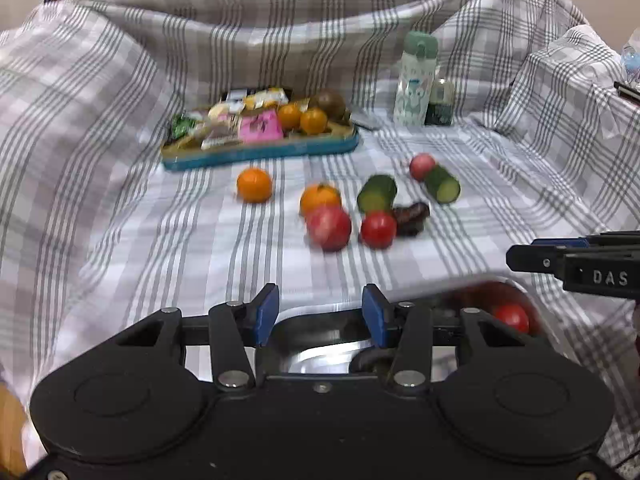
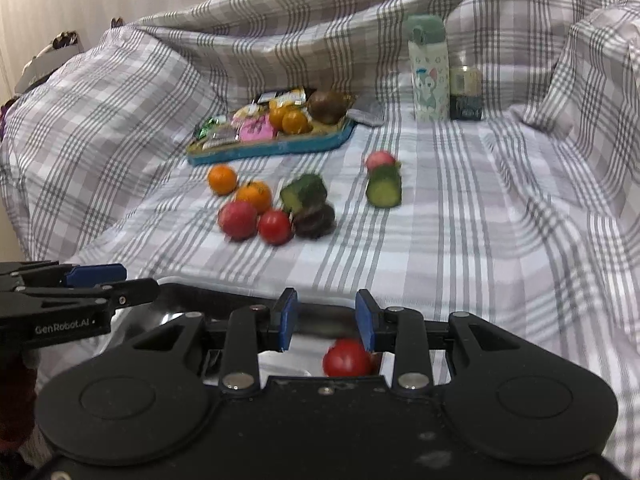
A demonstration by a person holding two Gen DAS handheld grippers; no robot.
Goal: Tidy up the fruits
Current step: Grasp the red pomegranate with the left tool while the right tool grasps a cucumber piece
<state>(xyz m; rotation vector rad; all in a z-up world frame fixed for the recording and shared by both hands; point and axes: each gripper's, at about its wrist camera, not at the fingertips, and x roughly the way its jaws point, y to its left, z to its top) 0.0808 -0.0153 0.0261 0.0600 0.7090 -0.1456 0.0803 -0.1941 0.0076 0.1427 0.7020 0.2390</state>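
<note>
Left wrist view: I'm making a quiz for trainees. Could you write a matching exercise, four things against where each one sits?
Things:
1. bottle
2. pink packet
3. lone orange
4. nearest tomato

Places:
A. in the tray
B. in the metal bowl
C. on the cloth, just in front of the tray
D. upright beside the jar

Pairs: 1-D, 2-A, 3-C, 4-B

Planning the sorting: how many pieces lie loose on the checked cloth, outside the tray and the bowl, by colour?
Oranges: 2
Red or pink fruits: 3
Green cucumber pieces: 2
Dark purple piece: 1
Total: 8
</note>
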